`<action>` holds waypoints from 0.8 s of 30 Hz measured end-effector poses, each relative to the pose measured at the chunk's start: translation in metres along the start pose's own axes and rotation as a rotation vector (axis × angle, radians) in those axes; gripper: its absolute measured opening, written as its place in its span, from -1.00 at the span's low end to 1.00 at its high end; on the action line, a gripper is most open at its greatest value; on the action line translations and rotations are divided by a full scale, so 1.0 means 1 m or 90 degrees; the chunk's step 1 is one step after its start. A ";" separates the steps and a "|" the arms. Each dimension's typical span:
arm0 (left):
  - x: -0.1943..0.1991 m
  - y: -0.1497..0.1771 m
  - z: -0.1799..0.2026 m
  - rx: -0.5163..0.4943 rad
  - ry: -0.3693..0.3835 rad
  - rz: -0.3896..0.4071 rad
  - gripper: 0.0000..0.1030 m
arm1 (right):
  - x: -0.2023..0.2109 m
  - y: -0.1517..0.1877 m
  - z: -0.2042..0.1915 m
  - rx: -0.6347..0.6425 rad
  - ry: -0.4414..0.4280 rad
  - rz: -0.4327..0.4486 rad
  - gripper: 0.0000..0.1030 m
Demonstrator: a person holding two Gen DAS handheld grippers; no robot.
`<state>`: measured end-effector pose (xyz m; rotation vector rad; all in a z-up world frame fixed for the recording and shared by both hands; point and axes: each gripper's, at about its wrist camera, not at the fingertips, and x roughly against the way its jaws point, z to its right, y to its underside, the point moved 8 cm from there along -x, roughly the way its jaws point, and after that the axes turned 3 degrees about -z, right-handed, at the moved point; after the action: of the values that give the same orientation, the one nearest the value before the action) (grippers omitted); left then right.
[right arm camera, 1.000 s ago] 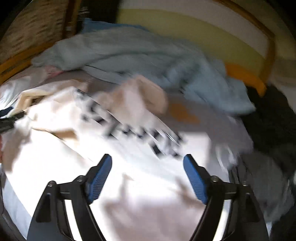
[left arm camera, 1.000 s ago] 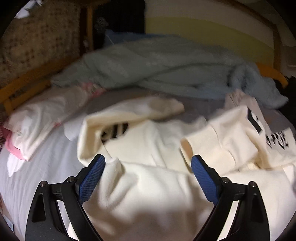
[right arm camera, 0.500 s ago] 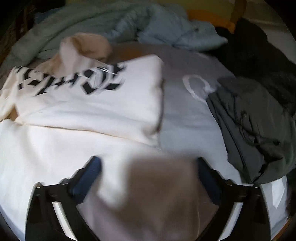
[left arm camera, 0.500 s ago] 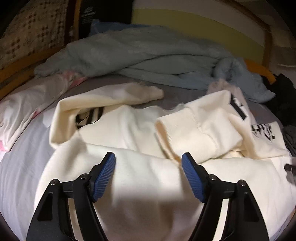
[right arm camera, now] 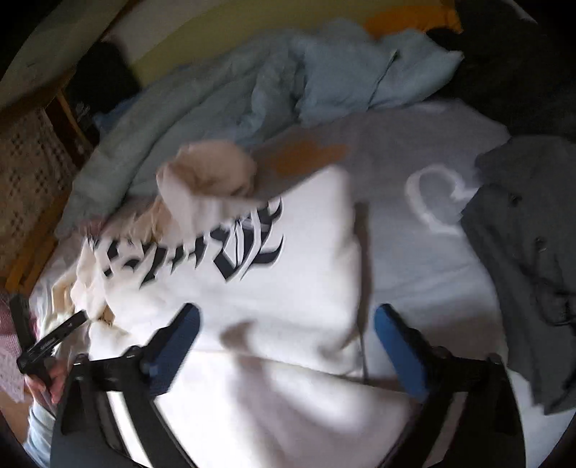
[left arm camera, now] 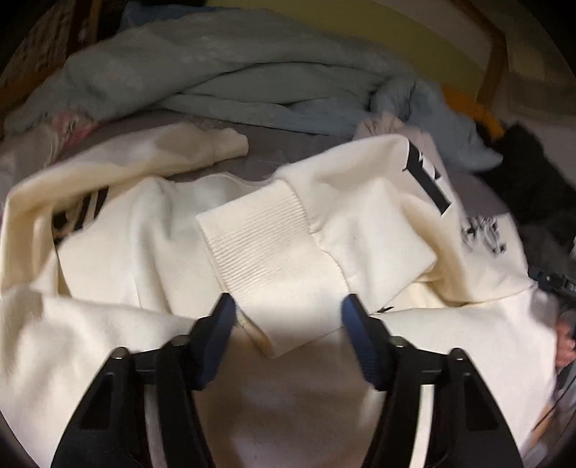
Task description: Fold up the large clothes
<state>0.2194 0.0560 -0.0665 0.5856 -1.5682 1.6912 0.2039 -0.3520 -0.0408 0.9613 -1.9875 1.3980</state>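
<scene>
The cream sweatshirt [left arm camera: 151, 252] is lying on the bed [right arm camera: 424, 252]. Angling down over it, the left gripper [left arm camera: 288, 324] is closing its fingers around the ribbed cuff [left arm camera: 266, 248], not yet pinching; the right gripper [right arm camera: 288, 334], fingers spread but narrowing, is straddling the sweatshirt's edge.

Place: a bedroom in a home, dimly lit.
Bed: a grey sheet [right arm camera: 424, 259] with a white heart outline, spread just ahead of the right tongs.
Bedding: a rumpled pale-blue blanket [left arm camera: 230, 72] heaped well beyond the left tongs.
Frame: a wooden bed frame [left arm camera: 498, 54] far ahead, against a pale yellow-green wall [left arm camera: 360, 21].
Laundry: a cream sweatshirt [right arm camera: 288, 288] under both tongs, and a dark grey garment [right arm camera: 522, 252] right of the right tongs.
Furniture: a woven cane panel [right arm camera: 32, 172] far left.
</scene>
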 end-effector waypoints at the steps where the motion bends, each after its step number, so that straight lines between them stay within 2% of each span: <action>1: 0.001 -0.004 0.003 -0.016 -0.007 0.005 -0.52 | -0.006 0.002 0.002 0.009 0.024 -0.011 0.45; 2: 0.003 -0.009 0.004 -0.028 -0.029 0.022 -0.73 | -0.012 0.006 0.002 0.020 0.038 -0.023 0.07; 3: 0.007 -0.015 0.002 -0.036 -0.064 0.037 -0.92 | -0.017 0.010 0.002 0.024 0.045 -0.033 -0.14; 5: 0.022 -0.030 -0.005 -0.040 -0.131 0.082 -0.94 | -0.019 0.012 0.010 0.007 0.070 -0.022 -0.34; 7: 0.044 -0.043 -0.011 -0.038 -0.143 0.123 -0.94 | -0.017 0.013 0.018 -0.022 0.074 -0.010 -0.56; 9: 0.062 -0.054 -0.019 -0.045 -0.177 0.149 -0.94 | -0.008 0.010 0.028 -0.050 0.084 0.010 -0.81; 13: 0.074 -0.068 -0.041 -0.039 -0.217 0.153 -0.93 | 0.004 0.000 0.032 -0.045 0.140 0.056 -0.94; 15: 0.061 -0.060 -0.057 -0.022 -0.244 0.115 -0.91 | 0.010 -0.003 0.030 -0.014 0.175 0.071 -0.98; 16: 0.048 -0.052 -0.068 -0.016 -0.278 0.090 -0.94 | 0.010 -0.002 0.029 -0.011 0.171 0.064 -0.98; 18: 0.024 -0.027 -0.098 -0.013 -0.397 0.042 -0.98 | 0.004 0.000 0.033 -0.049 0.125 0.026 -0.98; 19: 0.014 -0.015 -0.105 -0.011 -0.376 0.026 -0.98 | 0.005 0.002 0.036 -0.080 0.088 0.017 -0.98; 21: 0.002 0.003 -0.115 0.027 -0.279 -0.008 -0.98 | 0.011 -0.001 0.036 -0.088 0.058 0.023 -0.98; 23: 0.012 0.004 -0.122 0.074 -0.208 0.020 -0.93 | 0.018 -0.006 0.028 -0.050 0.064 0.050 -0.98; 24: 0.018 0.004 -0.124 0.091 -0.169 0.038 -0.71 | 0.022 -0.007 0.023 -0.025 0.077 0.066 -0.98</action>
<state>0.2243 0.1806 -0.0736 0.8736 -1.6698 1.8412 0.1959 -0.3807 -0.0275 0.7486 -1.9913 1.4310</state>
